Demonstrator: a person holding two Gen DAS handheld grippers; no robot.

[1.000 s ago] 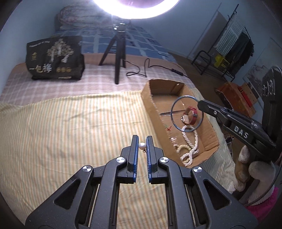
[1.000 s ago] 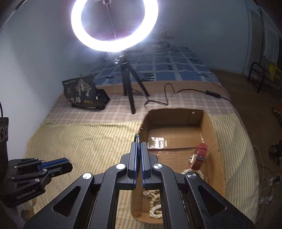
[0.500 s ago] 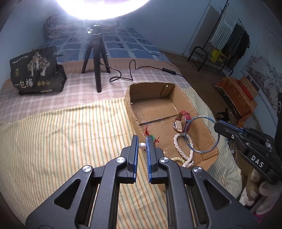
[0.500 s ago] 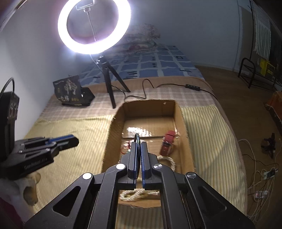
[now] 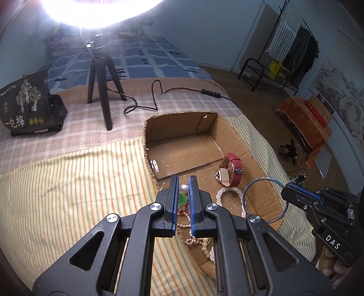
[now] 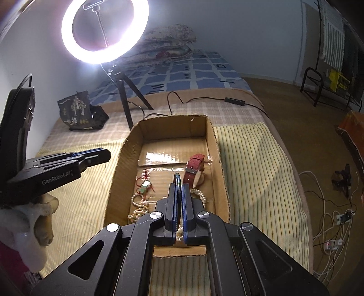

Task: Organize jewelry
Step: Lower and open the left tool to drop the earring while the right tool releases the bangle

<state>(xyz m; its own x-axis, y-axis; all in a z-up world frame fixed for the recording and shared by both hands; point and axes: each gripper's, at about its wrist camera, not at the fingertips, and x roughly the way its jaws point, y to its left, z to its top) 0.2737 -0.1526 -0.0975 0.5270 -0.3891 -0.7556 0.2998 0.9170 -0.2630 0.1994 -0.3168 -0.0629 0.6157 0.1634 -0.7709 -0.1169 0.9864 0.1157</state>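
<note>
Over cardboard box (image 5: 229,127) | left gripper (image 5: 183,182) "GenRobot.AI" pinching pearl (image 5: 183,188) | right gripper (image 6: 179,185) "DAS" clamping bangle (image 5: 265,200)

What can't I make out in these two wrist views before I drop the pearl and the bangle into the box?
- Left wrist view: the left gripper covers the near end of the cardboard box; the pearl necklaces are partly hidden, and the pearl shows no attachment.
- Right wrist view: the blue bangle shows edge-on; the right gripper hides the rest.
- Right wrist view: the red-corded charm is too small to identify.
- Left wrist view: the ring light is cropped by the top edge.
</note>
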